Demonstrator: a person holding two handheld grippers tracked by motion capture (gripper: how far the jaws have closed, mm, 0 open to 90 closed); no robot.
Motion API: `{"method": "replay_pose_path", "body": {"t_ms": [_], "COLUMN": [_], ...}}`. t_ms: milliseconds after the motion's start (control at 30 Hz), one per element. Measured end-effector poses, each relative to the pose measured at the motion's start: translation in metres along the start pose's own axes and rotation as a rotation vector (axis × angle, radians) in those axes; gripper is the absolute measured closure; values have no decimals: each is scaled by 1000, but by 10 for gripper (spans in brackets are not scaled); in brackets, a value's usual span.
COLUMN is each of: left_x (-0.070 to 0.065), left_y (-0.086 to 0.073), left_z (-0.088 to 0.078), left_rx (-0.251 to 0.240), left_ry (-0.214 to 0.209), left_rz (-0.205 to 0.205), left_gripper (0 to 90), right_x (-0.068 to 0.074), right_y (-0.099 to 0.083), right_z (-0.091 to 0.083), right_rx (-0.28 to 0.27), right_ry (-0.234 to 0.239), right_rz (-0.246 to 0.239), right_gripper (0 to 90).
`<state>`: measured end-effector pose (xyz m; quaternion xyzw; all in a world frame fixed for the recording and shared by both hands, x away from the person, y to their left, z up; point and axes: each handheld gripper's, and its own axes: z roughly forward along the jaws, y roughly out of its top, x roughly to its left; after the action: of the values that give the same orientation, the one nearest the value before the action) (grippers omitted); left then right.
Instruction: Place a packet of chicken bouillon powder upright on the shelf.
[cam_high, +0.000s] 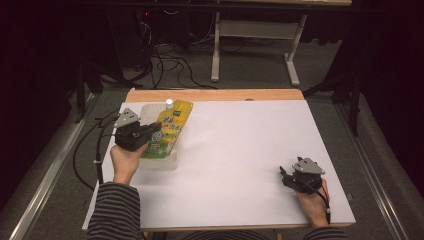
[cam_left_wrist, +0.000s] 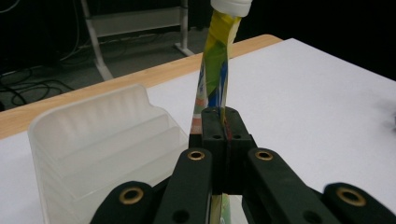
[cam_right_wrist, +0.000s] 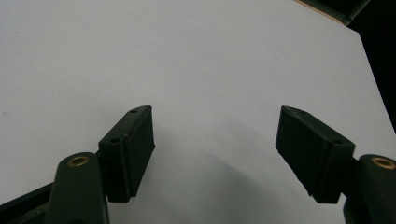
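Left gripper (cam_high: 150, 131) fingers clamp yellow-green spouted plastic pouch (cam_high: 169, 131) over clear ribbed plastic tray (cam_high: 150, 111) at surface's 10 o'clock (thin edge grip); pouch could slip, missing tray. Right gripper (cam_high: 286, 175) fingers spread, empty, approx 4 o'clock.

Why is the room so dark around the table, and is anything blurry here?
High view: the white table is brightly lit, the floor behind dim. Left gripper view: the yellow pouch is sharp, its white cap overexposed. Right gripper view: the right tongs cast a soft shadow on the table.
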<state>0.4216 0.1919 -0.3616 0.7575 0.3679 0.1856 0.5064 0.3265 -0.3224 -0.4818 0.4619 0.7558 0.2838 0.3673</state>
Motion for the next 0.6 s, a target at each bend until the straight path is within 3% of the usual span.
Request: {"method": "replay_pose_path", "body": {"t_ms": [200,433,467,600], "left_x": [3,3,1,0], "left_y": [-2,-2,1,3], "left_z": [-11,-15,-15,-15], "left_rx": [58,106,135,175], "left_ry": [32,31,38,59], "left_rz": [19,12,19,24], "left_gripper": [900,900,900,897], "right_x": [1,2,2,2], "right_y": [0,0,0,0], "right_z": [1,1,1,1], "right_rx": [1,-1,-3,-2], "right_ry": [2,1,2,-2], "right_rz": [-8,-14,-15,-19], "right_gripper": [284,282,282,282]}}
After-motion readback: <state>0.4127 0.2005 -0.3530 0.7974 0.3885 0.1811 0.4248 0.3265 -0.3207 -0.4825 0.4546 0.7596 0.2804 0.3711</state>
